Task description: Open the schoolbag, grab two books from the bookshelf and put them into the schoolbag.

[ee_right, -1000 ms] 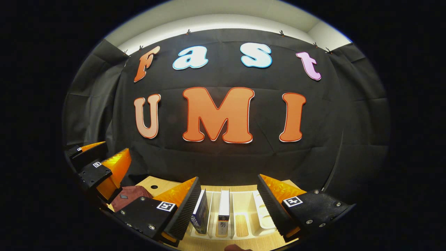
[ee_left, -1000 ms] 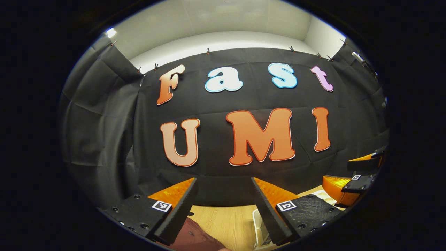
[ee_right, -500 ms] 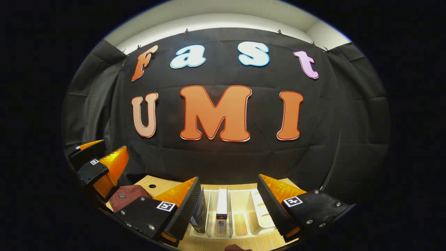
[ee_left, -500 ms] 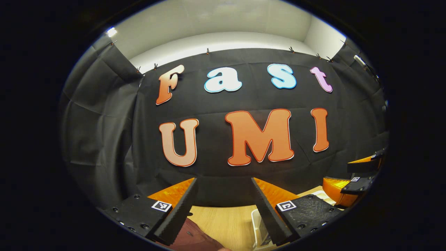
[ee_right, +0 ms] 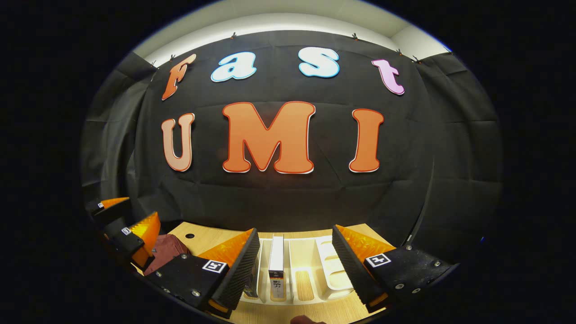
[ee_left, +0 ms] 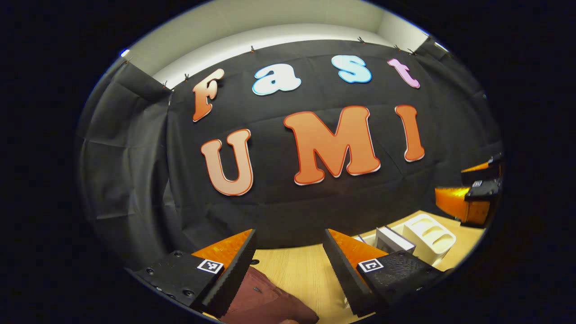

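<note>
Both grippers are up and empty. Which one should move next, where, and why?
Probably lower the left gripper toward the maroon schoolbag lying just below it on the table. Both grippers are open and empty, the books stand in the white bookshelf, and the bag comes first.

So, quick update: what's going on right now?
Both grippers open, empty: left, right. Schoolbag on table, untouched. Books standing in rack. Nothing blocking.

I see a pale wooden worktop (ee_right: 315, 312) running up to the black cloth; on it stands a white bookshelf (ee_right: 330, 270) with upright books (ee_right: 276, 265) in its slots; a maroon schoolbag (ee_left: 265, 301) lies off to its left.
</note>
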`<control>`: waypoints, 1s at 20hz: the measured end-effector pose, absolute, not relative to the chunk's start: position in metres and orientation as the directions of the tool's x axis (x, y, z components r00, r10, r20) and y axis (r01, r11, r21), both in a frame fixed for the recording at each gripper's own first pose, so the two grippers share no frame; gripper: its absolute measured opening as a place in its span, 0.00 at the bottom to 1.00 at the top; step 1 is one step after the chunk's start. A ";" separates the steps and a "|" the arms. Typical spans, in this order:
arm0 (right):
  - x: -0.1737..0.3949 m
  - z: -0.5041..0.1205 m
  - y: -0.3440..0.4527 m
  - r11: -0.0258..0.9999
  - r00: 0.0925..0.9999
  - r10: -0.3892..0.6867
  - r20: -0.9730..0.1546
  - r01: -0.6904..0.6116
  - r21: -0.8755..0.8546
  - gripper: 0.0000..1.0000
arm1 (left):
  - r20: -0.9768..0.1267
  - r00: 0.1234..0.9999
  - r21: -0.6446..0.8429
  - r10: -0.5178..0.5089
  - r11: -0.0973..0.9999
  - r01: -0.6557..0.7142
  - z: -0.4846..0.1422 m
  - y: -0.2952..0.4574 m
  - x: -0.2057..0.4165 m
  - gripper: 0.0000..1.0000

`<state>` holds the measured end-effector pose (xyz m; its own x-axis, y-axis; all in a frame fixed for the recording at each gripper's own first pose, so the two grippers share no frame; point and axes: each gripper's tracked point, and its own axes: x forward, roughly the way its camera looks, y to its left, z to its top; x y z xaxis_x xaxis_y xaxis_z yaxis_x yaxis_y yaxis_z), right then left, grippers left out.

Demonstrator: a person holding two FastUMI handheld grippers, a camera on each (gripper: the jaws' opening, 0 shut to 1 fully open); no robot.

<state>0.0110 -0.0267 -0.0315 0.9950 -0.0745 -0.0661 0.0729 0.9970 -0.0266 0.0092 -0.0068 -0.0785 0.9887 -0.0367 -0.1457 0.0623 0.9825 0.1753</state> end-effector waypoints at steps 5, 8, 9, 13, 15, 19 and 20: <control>0.011 -0.044 -0.036 0.996 0.992 -0.088 -0.088 0.085 -0.038 0.96 | -0.280 0.959 0.305 -0.039 0.944 0.128 -0.144 -0.006 -0.003 0.93; 0.011 -0.054 -0.043 0.995 0.989 -0.100 -0.111 0.097 -0.037 0.96 | -0.372 0.928 0.389 -0.041 0.900 0.196 -0.191 -0.007 -0.016 0.95; 0.011 -0.057 -0.045 0.994 0.988 -0.105 -0.116 0.101 -0.038 0.96 | -0.397 0.917 0.422 -0.032 0.881 0.213 -0.207 -0.006 -0.018 0.95; 0.013 -0.069 -0.055 0.993 0.985 -0.113 -0.133 0.106 -0.055 0.96 | -0.504 0.864 0.496 -0.005 0.817 0.294 -0.265 -0.003 -0.049 0.95; 0.014 -0.074 -0.059 0.992 0.983 -0.116 -0.144 0.109 -0.060 0.96 | -0.582 0.812 0.527 0.040 0.779 0.339 -0.293 0.004 -0.067 0.95; 0.015 -0.084 -0.066 0.991 0.979 -0.124 -0.161 0.114 -0.068 0.96 | -0.669 0.738 0.540 0.083 0.736 0.407 -0.346 0.011 -0.090 0.96; 0.016 -0.087 -0.068 0.991 0.978 -0.127 -0.166 0.117 -0.071 0.96 | -0.685 0.723 0.543 0.094 0.727 0.420 -0.355 0.014 -0.095 0.96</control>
<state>0.0155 -0.0676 -0.0865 0.9778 -0.1273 -0.1664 0.1169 0.9906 -0.0712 -0.0954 0.0141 -0.3547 0.7226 0.0940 -0.6848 0.4202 0.7269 0.5432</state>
